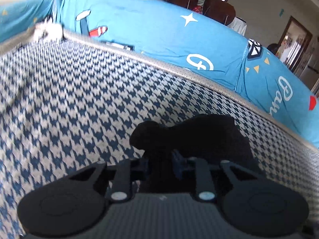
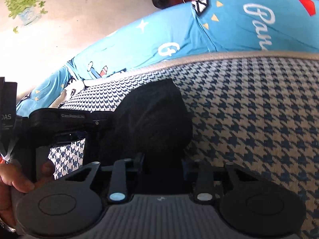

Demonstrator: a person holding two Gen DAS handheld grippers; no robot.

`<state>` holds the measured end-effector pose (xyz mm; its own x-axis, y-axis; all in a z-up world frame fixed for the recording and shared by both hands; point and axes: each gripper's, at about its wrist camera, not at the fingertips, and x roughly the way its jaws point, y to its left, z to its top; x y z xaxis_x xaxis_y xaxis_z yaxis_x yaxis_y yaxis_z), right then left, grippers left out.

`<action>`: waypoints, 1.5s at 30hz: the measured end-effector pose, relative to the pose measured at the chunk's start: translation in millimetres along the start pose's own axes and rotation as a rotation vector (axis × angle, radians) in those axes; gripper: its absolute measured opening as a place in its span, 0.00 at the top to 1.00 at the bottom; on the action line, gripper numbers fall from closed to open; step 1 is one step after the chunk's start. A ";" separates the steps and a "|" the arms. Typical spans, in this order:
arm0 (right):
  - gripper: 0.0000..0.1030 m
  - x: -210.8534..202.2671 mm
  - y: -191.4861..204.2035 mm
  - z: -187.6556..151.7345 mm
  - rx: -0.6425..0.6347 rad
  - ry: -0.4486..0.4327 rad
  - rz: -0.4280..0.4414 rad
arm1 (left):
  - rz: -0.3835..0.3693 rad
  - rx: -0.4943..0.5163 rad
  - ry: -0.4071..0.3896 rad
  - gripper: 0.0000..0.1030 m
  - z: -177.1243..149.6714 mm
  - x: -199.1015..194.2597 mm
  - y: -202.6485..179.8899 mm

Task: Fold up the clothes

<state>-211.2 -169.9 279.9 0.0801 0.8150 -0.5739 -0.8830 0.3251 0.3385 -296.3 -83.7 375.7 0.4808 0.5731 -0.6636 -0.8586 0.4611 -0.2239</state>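
Black garment (image 1: 191,135) pinched in left claw (image 1: 160,165), houndstooth cover (image 1: 79,99)

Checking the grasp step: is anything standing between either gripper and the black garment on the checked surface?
Nothing visible does. The left gripper is shut on the black garment, and the right gripper has the same dark cloth bunched between its fingers. Only the checked surface lies around it.

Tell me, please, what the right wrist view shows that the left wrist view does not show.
Only the right wrist view shows the left gripper from the side, a hand and a plant picture. Only the left wrist view shows a doorway. Both share the black cloth, the houndstooth blanket and the blue sheet.
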 end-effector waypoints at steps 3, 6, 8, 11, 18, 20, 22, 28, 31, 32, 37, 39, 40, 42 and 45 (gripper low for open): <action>0.69 -3.9 9.0 2.8 -0.048 -0.033 0.016 | 0.048 0.046 -0.058 0.81 3.1 -10.7 -9.0; 0.69 -3.7 20.0 6.3 -0.088 -0.066 0.052 | 0.103 0.056 -0.109 0.81 9.9 -20.8 -7.6; 0.69 1.2 29.7 10.2 -0.105 -0.082 0.077 | 0.132 0.047 -0.131 0.81 13.4 -25.8 -0.5; 0.69 8.2 40.6 15.4 -0.113 -0.094 0.120 | 0.165 0.026 -0.151 0.81 18.4 -31.3 14.0; 0.49 25.7 52.3 9.9 -0.170 -0.063 0.069 | 0.304 -0.066 -0.114 0.69 18.3 -23.1 55.5; 0.48 21.1 46.3 11.9 -0.161 -0.082 0.050 | 0.316 -0.110 -0.115 0.58 19.0 -24.5 67.4; 0.48 15.9 39.8 14.5 -0.150 -0.103 0.037 | 0.320 -0.141 -0.120 0.49 19.9 -26.6 75.9; 0.48 12.0 50.4 10.6 -0.185 -0.089 0.151 | 0.262 -0.161 -0.121 0.38 19.3 -29.6 76.7; 0.48 14.6 66.6 0.3 -0.262 -0.070 0.195 | 0.222 -0.141 -0.106 0.31 16.2 -25.2 69.2; 0.48 14.9 72.1 -3.3 -0.294 -0.067 0.202 | 0.209 -0.131 -0.100 0.29 15.4 -23.1 66.3; 0.48 29.0 84.7 -21.9 -0.410 0.040 0.180 | 0.173 -0.066 -0.060 0.25 11.0 -8.8 51.3; 0.48 34.6 86.0 -28.8 -0.445 0.085 0.149 | 0.186 -0.036 -0.046 0.20 9.3 -3.1 47.7; 0.48 34.0 87.6 -30.4 -0.467 0.087 0.142 | 0.187 -0.028 -0.038 0.19 8.1 -0.7 47.6; 0.48 32.9 90.8 -33.5 -0.510 0.091 0.129 | 0.190 -0.018 -0.021 0.18 6.1 3.8 49.1; 0.48 33.4 91.4 -36.2 -0.536 0.104 0.115 | 0.208 -0.030 0.000 0.12 3.4 8.4 55.3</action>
<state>-306.0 -130.4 264.7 -0.0532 0.7703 -0.6354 -0.9972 -0.0748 -0.0071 -339.1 -51.1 360.3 0.2926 0.6538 -0.6978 -0.9442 0.3128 -0.1029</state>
